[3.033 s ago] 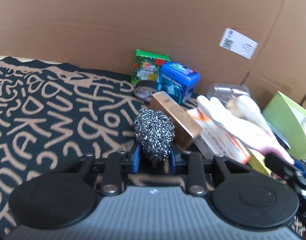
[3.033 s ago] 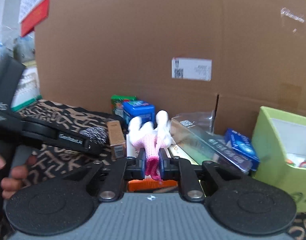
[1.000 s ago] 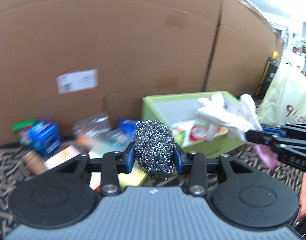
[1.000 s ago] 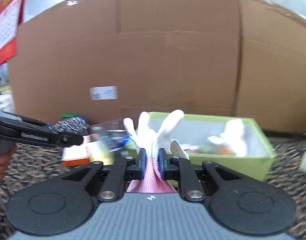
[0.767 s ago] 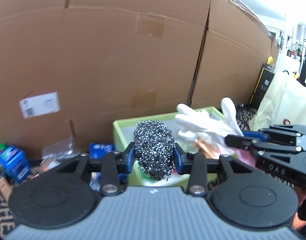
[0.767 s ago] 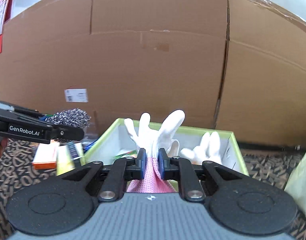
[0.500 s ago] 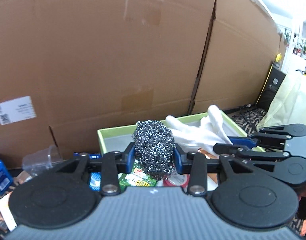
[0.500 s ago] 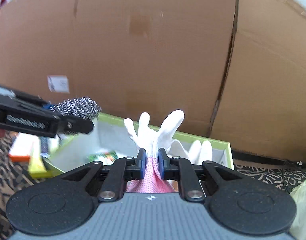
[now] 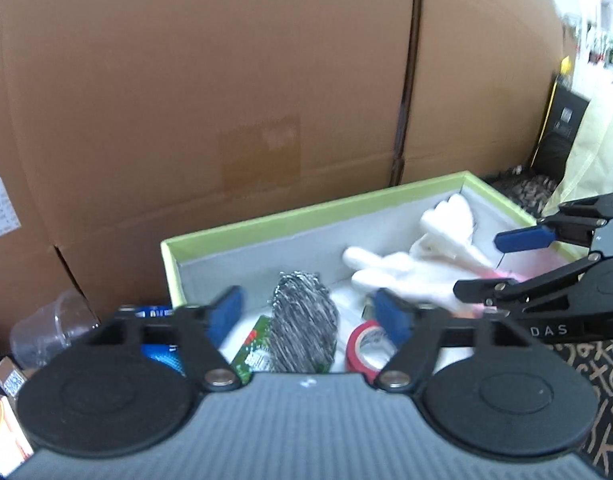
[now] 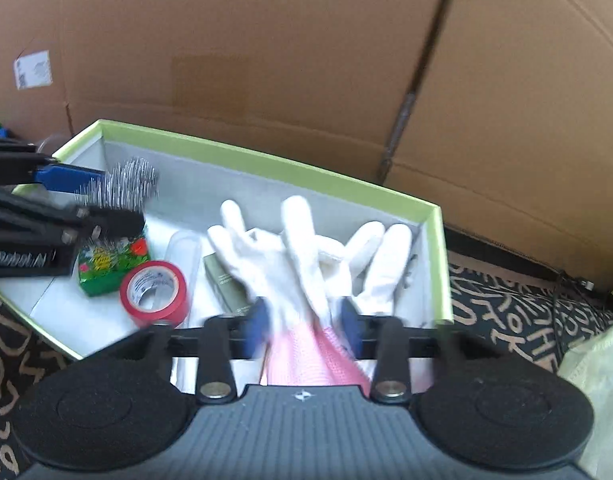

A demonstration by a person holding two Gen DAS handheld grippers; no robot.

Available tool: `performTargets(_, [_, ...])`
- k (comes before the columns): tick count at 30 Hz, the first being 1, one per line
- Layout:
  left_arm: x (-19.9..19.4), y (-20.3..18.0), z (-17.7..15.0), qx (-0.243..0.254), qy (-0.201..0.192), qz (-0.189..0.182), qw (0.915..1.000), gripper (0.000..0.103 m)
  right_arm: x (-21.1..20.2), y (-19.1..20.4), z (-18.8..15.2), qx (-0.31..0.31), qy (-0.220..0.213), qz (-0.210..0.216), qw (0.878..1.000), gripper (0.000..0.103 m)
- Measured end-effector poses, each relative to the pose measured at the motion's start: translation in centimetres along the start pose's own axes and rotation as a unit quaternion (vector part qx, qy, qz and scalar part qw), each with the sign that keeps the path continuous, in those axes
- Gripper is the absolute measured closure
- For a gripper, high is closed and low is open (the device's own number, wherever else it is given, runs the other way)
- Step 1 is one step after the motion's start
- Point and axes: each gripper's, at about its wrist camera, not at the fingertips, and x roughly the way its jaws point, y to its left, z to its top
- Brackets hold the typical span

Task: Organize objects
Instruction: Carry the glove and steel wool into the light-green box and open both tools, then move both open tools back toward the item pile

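The step in hand is the drop into the green box (image 10: 266, 168). Over its right half, the right gripper (image 10: 304, 322) has just spread its jaws, and the pink-cuffed glove (image 10: 290, 264) slumps loose between them. Over its left half, the left gripper (image 9: 306, 312) has likewise just opened, freeing the steel scourer (image 9: 304, 320). Next, both should probably lift clear without snagging either item.

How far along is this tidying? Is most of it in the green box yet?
Partly. The green box already holds red tape, a green packet and a white glove. Both hand-held grippers have just been opening: the left over the scourer, the right around another glove. Several items remain outside.
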Motion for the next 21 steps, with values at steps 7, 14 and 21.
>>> performTargets(7, [-4.7, 1.1, 0.4, -0.023, -0.057, 0.006, 0.9981, 0.0, -5.0, 0.3, -0.6, 0.047, -0.07, -0.049, 0.995, 0.026])
performTargets(14, [-10.8, 2.2, -1.1, -0.048, -0.085, 0.003, 0.9952, 0.0, -11.7, 2.7, -2.3, 0.125, -0.16, -0.034, 0.979, 0.014])
performTargets(21, [-16.0, 4.3, -5.4, -0.076, -0.08, 0.026, 0.9936, 0.0, -14.3, 7.2, -5.5, 0.143, -0.18, 0.0, 0.973, 0.014])
